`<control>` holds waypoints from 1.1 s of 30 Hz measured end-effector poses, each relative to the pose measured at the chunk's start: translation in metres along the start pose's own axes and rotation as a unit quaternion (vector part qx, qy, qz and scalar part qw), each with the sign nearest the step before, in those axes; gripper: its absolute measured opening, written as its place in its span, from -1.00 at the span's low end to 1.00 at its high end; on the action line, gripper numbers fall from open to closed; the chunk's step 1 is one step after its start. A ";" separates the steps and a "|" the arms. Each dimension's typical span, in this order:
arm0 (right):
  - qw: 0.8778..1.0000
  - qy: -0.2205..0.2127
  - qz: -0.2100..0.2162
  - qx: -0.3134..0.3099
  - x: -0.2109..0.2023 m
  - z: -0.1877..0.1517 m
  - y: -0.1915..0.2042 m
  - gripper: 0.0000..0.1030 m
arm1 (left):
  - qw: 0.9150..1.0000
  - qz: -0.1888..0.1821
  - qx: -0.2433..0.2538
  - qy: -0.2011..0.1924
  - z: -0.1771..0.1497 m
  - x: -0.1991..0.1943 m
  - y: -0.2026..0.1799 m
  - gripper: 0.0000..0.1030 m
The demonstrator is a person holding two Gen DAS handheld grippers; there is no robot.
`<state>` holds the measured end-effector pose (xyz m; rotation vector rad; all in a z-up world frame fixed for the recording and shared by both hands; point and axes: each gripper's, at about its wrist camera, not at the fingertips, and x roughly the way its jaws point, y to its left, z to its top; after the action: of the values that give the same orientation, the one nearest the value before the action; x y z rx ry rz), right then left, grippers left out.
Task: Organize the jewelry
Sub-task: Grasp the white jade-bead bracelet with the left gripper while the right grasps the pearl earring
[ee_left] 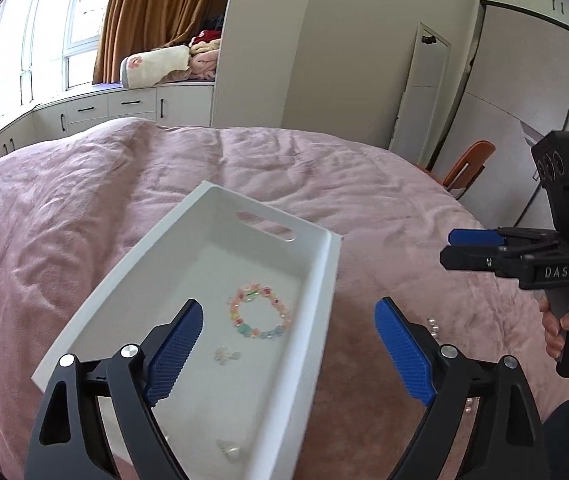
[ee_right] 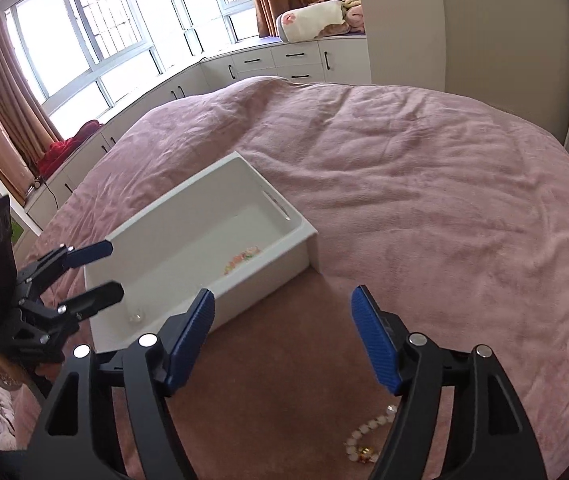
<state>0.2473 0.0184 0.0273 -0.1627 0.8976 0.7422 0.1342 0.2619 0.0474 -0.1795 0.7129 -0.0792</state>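
A white tray (ee_left: 336,264) lies on the pink bedspread; it also shows in the right wrist view (ee_right: 312,248). In it lie a pastel bead bracelet (ee_left: 259,312), also visible in the right wrist view (ee_right: 242,258), and small clear pieces (ee_left: 226,355). My left gripper (ee_left: 288,344) is open and empty above the tray's near end; it shows in the right wrist view (ee_right: 102,272). My right gripper (ee_right: 282,336) is open and empty over the bedspread right of the tray. In the left wrist view the right gripper (ee_left: 450,248) shows side-on. A white pearl bracelet (ee_right: 364,436) lies on the bedspread below the right gripper.
The pink bedspread (ee_right: 424,184) covers the whole bed. White cabinets (ee_right: 284,60) and windows run along the far side. An orange chair (ee_left: 470,164) stands past the bed's right edge. A few pearls (ee_left: 432,326) show by my left gripper's right finger.
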 end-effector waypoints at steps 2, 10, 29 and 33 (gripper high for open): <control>1.000 0.007 -0.015 -0.013 -0.008 -0.021 -0.012 0.44 | 1.000 -0.013 0.012 0.002 0.002 0.009 -0.021 0.75; 0.986 0.078 -0.073 -0.129 -0.009 -0.131 -0.034 0.47 | 0.993 -0.051 0.097 0.045 -0.003 0.064 -0.119 0.75; 0.979 0.130 -0.020 -0.156 0.006 -0.226 -0.062 0.11 | 0.959 -0.069 0.215 0.171 -0.076 0.165 -0.214 0.64; 0.975 0.141 -0.034 -0.170 0.012 -0.232 -0.059 0.03 | 0.958 -0.055 0.211 0.186 -0.084 0.171 -0.206 0.64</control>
<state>0.1389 -0.1179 -0.1379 -0.6117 1.0216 0.8187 0.2057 0.0257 -0.0860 0.2124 1.0432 -0.3759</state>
